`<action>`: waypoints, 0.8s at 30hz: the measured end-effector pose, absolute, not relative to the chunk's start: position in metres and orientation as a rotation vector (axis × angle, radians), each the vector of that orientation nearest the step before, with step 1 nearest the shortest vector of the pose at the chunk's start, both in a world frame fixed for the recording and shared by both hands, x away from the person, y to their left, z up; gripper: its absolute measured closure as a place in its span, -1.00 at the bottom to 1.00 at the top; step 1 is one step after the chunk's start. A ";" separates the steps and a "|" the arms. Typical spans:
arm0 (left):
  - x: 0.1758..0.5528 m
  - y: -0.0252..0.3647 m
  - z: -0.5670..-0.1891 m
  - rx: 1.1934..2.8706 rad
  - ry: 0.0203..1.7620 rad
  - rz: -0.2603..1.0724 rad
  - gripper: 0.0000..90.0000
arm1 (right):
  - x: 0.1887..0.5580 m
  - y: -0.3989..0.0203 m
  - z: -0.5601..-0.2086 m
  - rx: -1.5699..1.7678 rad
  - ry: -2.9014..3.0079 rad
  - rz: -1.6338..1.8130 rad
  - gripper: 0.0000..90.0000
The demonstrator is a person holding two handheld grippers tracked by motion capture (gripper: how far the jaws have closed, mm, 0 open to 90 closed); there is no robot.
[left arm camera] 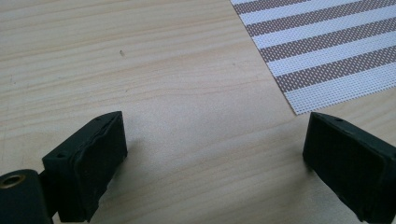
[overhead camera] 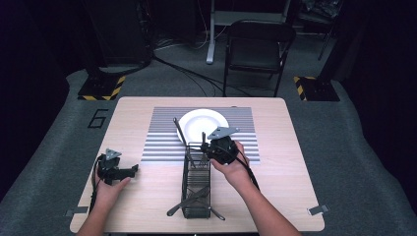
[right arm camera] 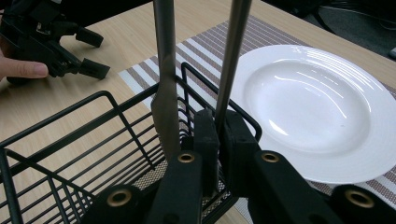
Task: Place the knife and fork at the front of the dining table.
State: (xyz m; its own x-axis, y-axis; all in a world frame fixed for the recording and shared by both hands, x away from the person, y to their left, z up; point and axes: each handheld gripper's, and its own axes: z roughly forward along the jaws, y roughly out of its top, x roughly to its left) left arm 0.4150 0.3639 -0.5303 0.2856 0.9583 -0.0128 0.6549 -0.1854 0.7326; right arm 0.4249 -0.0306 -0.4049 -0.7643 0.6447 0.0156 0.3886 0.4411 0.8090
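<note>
- Left gripper (overhead camera: 129, 170) resting low on the bare wooden table (overhead camera: 295, 162), left of the wire basket (overhead camera: 196, 189), jaws spread wide with nothing between them; corner of the striped placemat (left arm camera: 327, 60) just ahead.
- Right gripper (right arm camera: 218, 140) at the basket's far end, jaws clenched on a thin metal utensil handle (right arm camera: 232, 60) standing nearly upright.
- Beside it, a 2nd upright piece, probably a knife (right arm camera: 164, 84), though its tip is hidden in the basket.
- More cutlery (overhead camera: 189, 199) lying at the basket's near end.
- White plate (overhead camera: 202, 125) on the placemat, just beyond the basket.
</note>
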 end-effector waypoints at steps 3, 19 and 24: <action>0.415 0.364 -0.530 1.924 1.442 0.614 -0.86 | 0.425 -0.029 -0.406 0.888 2.406 1.230 0.91; 0.415 0.364 -0.530 1.924 1.442 0.614 -0.86 | 0.426 -0.023 -0.411 0.868 2.428 1.178 0.93; 0.415 0.364 -0.530 1.924 1.443 0.614 -0.86 | 0.425 -0.025 -0.407 0.881 2.437 1.197 0.93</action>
State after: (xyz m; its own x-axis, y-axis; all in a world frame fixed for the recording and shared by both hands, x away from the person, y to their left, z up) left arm 0.4150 0.3639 -0.5302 0.2857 0.9582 -0.0129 0.6550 -0.1854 0.7325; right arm 0.4248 -0.0248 -0.4069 -0.7727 0.6346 0.0118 0.3973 0.4691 0.7887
